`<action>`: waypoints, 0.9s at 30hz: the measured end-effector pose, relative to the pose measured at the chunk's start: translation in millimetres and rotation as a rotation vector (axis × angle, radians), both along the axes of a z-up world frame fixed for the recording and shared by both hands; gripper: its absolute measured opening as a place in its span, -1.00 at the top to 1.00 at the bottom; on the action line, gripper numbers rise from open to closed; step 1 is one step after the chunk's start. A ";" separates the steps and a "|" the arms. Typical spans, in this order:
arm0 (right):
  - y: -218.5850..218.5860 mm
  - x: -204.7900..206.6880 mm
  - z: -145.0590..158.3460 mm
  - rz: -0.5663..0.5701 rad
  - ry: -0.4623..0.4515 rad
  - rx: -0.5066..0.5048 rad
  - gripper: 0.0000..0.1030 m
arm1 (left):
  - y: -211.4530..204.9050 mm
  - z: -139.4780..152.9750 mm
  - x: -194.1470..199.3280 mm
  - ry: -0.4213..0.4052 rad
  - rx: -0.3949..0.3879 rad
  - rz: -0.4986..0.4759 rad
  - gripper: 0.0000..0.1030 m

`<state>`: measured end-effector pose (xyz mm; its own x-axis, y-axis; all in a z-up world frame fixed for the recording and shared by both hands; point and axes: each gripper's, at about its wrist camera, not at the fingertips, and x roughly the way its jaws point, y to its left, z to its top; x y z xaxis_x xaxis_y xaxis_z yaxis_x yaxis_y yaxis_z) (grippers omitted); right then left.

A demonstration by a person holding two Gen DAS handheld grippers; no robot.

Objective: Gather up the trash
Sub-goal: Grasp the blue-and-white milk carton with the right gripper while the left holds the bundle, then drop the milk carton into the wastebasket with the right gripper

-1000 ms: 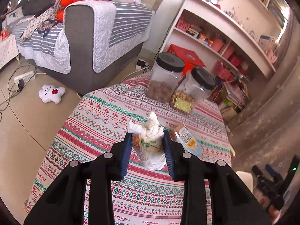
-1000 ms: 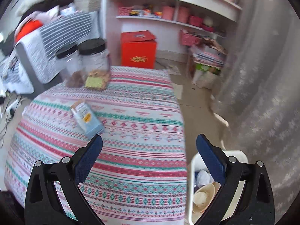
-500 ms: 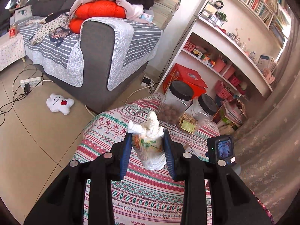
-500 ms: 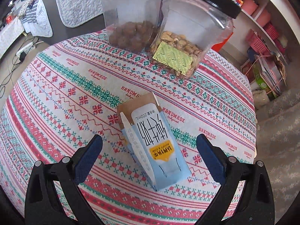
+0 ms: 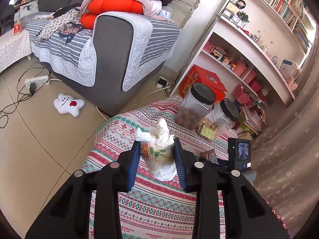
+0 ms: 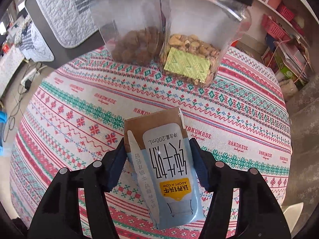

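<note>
My left gripper (image 5: pixel 157 155) is shut on a crumpled plastic bag of trash with white tissue on top (image 5: pixel 159 149) and holds it above the patterned tablecloth (image 5: pixel 159 203). In the right wrist view, my right gripper (image 6: pixel 157 159) is shut on a light-blue 200 mL milk carton (image 6: pixel 169 169) lying flat on the tablecloth (image 6: pixel 69 107); both pads press its sides. The carton's brown end points away from me. The right gripper's body and camera (image 5: pixel 239 153) show at the right of the left wrist view.
Two clear jars with black lids stand at the table's far edge: one with brown balls (image 6: pixel 135 47), one with nuts and a gold packet (image 6: pixel 191 59). A grey sofa (image 5: pixel 111 55), shelves (image 5: pixel 249 45), a red box (image 5: pixel 201 79) and a white plush toy (image 5: pixel 67 104) lie beyond.
My right gripper has moved down over the milk carton and closed from wide open onto its sides. My left gripper has lifted and drawn back with the trash bag.
</note>
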<state>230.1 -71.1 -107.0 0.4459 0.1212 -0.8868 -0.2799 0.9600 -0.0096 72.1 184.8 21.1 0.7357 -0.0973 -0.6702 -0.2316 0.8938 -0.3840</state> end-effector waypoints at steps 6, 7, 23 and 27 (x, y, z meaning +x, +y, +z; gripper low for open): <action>-6.6 -27.1 61.7 -0.036 -0.164 0.065 -0.14 | 1.0 4.0 -0.7 -0.023 0.008 0.014 0.35; -10.0 -28.6 70.8 -0.043 -0.187 0.076 -0.14 | 0.9 4.8 -1.3 -0.028 0.009 0.017 0.35; -86.2 -118.2 172.5 -0.270 -0.501 0.125 -0.15 | -21.1 17.4 -7.7 -0.100 0.025 -0.022 0.35; -124.8 -143.4 180.5 -0.372 -0.577 0.090 -0.15 | -34.1 15.4 -7.1 -0.102 0.046 -0.043 0.35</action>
<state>86.7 -195.9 73.6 0.8697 -0.0687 -0.4888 0.0935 0.9953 0.0264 65.0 150.7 36.5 0.7960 -0.1013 -0.5968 -0.1542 0.9194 -0.3618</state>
